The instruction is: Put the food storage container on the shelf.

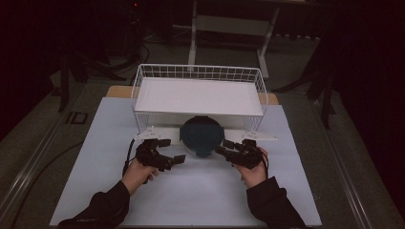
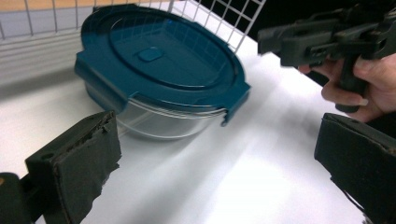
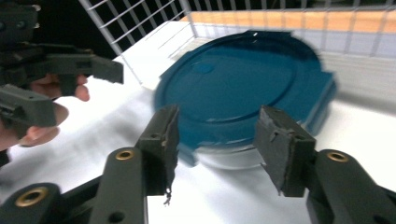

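Note:
A round clear container with a dark teal lid (image 1: 201, 135) sits on the white table at the front edge of the wire basket. In the left gripper view the container (image 2: 159, 60) lies ahead, beyond the jaws. My left gripper (image 1: 173, 150) is to its left, jaws wide open with nothing between them (image 2: 217, 158). My right gripper (image 1: 223, 147) is close to its right side. Its jaws (image 3: 215, 135) stand partly apart in front of the lid's rim (image 3: 243, 88), and the pads do not press on it.
A white wire basket (image 1: 198, 71) with a white floor stands raised behind the container, its mesh wall close to the lid. The white table sheet (image 1: 191, 195) spreads in front of the hands. Dark floor and a frame's legs lie beyond the table.

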Motion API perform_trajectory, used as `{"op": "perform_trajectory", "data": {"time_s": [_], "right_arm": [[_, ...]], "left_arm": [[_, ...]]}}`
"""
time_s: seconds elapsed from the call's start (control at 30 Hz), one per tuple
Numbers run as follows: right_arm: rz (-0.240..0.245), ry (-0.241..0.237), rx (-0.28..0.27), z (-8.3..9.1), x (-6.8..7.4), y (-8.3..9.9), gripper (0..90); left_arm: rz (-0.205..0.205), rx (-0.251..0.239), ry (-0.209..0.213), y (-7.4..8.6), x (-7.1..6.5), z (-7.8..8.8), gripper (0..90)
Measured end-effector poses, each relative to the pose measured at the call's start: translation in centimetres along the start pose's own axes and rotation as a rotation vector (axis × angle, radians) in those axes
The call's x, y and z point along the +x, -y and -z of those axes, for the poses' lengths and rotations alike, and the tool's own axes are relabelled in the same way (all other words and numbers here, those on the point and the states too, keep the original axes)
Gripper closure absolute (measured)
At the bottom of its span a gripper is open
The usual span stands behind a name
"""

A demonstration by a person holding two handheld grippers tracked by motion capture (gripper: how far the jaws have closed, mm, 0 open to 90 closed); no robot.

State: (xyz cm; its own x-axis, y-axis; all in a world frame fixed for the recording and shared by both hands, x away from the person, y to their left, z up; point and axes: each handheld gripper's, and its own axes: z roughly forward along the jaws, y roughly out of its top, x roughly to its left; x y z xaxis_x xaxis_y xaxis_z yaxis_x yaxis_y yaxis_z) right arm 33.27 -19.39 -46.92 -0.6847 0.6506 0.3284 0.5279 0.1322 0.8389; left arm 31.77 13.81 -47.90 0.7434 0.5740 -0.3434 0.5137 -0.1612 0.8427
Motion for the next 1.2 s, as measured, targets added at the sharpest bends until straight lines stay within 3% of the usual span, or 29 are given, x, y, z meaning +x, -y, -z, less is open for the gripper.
{"op": "perform_trajectory", "data": {"time_s": [0.1, 0.17, 0.27, 0.37, 0.57, 1.03, 1.2], "right_arm": [[0.003, -0.026, 0.025, 0.1, 0.7, 0.5, 66.8], [0.03, -0.033, 0.059, -0.1, 1.3, 0.9, 79.5], [0.031, -0.056, 0.087, -0.5, 1.7, 1.3, 89.7], [0.028, -0.068, 0.116, -1.1, 2.0, 1.9, 90.0], [0.039, -0.06, 0.149, -2.3, 2.3, 2.4, 90.0], [0.058, -0.034, 0.16, -4.8, 2.0, 2.0, 90.0], [0.049, -0.007, 0.155, -5.7, 1.5, 1.7, 90.0]], "left_arm": [[-0.026, -0.001, -0.006, 0.2, -0.6, 0.5, 0.4], [-0.028, -0.005, -0.002, 0.5, -1.0, 0.8, 0.4], [-0.027, -0.015, -0.002, 0.7, -1.3, 1.3, 0.4], [-0.039, -0.039, -0.021, 1.1, -1.6, 1.8, 0.4], [-0.036, -0.033, -0.019, 2.0, -1.8, 2.1, 0.4], [-0.033, -0.047, -0.033, 2.7, -1.9, 2.4, 0.3], [-0.051, -0.051, -0.035, 2.7, -2.1, 2.4, 0.3]]}}
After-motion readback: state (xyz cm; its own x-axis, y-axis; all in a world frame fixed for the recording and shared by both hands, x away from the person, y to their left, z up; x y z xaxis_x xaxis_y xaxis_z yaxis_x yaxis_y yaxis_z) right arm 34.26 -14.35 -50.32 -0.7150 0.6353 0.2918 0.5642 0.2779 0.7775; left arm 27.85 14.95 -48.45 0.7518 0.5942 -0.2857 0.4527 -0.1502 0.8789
